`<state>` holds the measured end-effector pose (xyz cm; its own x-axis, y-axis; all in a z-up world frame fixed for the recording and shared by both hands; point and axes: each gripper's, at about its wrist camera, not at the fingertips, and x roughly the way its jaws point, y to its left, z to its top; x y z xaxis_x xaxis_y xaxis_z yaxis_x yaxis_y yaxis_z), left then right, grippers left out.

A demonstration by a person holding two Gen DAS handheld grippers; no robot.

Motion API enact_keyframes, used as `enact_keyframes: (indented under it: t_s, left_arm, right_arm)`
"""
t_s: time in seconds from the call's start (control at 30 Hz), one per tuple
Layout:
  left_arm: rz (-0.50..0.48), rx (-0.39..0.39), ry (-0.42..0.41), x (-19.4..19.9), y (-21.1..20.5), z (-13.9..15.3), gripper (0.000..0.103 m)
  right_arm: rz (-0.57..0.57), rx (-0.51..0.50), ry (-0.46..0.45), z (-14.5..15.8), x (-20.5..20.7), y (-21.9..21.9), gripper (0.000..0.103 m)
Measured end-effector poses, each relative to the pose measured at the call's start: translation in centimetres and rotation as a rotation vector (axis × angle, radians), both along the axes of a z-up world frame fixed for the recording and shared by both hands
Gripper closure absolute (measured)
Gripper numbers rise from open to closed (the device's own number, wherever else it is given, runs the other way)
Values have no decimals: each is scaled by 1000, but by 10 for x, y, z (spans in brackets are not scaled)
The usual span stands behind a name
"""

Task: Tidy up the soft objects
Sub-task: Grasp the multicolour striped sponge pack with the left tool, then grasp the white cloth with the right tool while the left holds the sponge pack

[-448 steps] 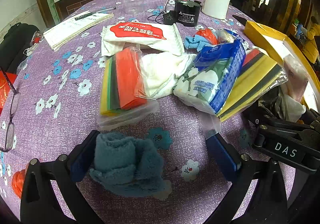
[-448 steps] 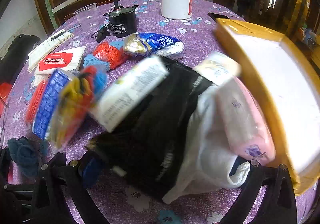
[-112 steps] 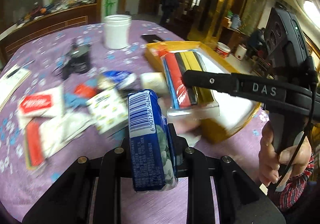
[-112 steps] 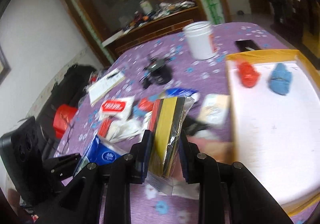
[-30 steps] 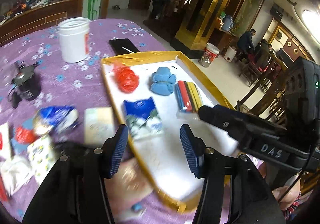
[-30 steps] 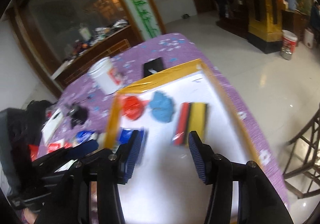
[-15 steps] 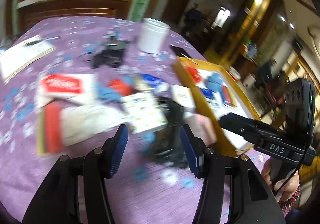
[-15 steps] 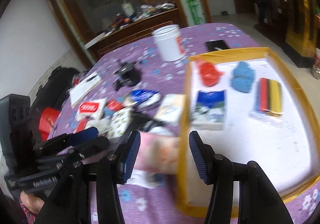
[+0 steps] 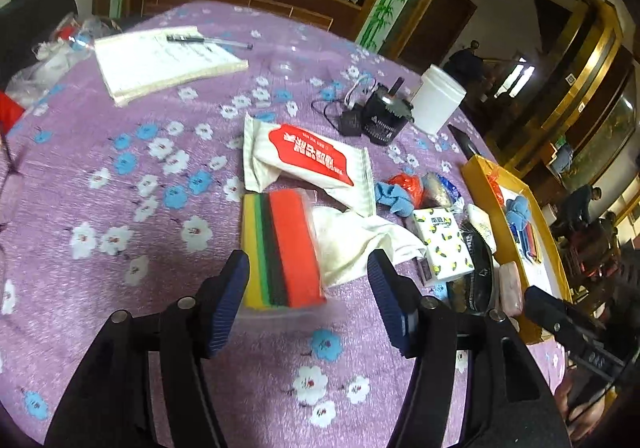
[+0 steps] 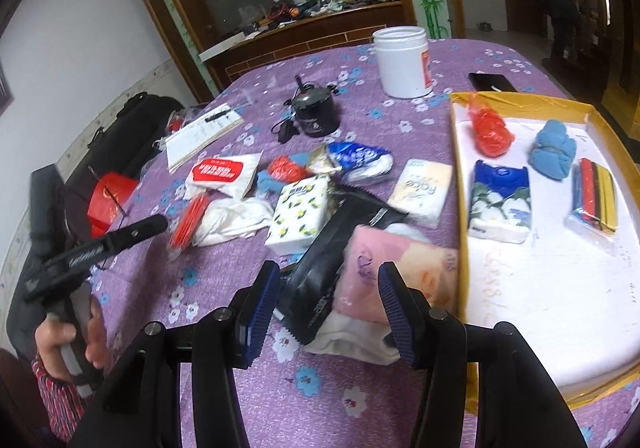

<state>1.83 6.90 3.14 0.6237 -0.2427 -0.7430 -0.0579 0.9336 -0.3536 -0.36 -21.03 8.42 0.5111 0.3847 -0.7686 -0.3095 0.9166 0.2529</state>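
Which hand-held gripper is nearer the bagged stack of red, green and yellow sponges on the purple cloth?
Left. The left hand-held gripper frames the sponge stack, jaws opening; the right hand-held gripper hovers over the pink pack.

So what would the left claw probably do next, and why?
Probably ease down over the sponge pack and close on it. The left gripper is empty, its jaws are opening, and the pack lies on the table right ahead of them, still outside the tray, where a similar pack already lies.
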Motion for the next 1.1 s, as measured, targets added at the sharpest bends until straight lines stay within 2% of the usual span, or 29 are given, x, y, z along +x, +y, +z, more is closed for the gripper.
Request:
enact_keyframes:
  t_s: [0.17,0.23,0.27,0.3,0.33,0.4,0.53,0.77,0.93,1.07,1.1]
  left_arm:
    - [34,33,54,22,-5,-18,37]
    - [44,26,45,24,-2,-24,38]
    - [47,31,30,23,-1,-23,45]
    - [49,34,28,21,1,-23,62]
    - [46,25,27,18,3,-22,63]
    - [49,7,10,9,9,-19,63]
    - [48,26,-25,-15,19,-12,63]
    - [80,44,-59,-35,37,-6,63]
    - [79,45,-53,-35,40,-11,63]
    - [67,41,-41,-35,38,-16,63]
    - [64,44,-41,-35,36,-16,63]
  right_arm:
    - [23,-1,1,-2,-3,6,49]
    - [35,-2,-1,-2,-3,9,49]
    - [38,-1,-2,-1,-3,11,49]
    - [44,-1,-3,-1,-3,12,49]
    - [53,-1,-1,-1,-2,15,48]
    - [73,-4,-3,0,-1,22,45]
    - [128,17,17,-1,8,45,42]
    - [206,-36,34,-12,29,109,36]
    - [205,-120,44,-34,51,153,36]
    - [194,-166,58,-56,67,172,36]
    - [203,-176,60,-61,68,176,40]
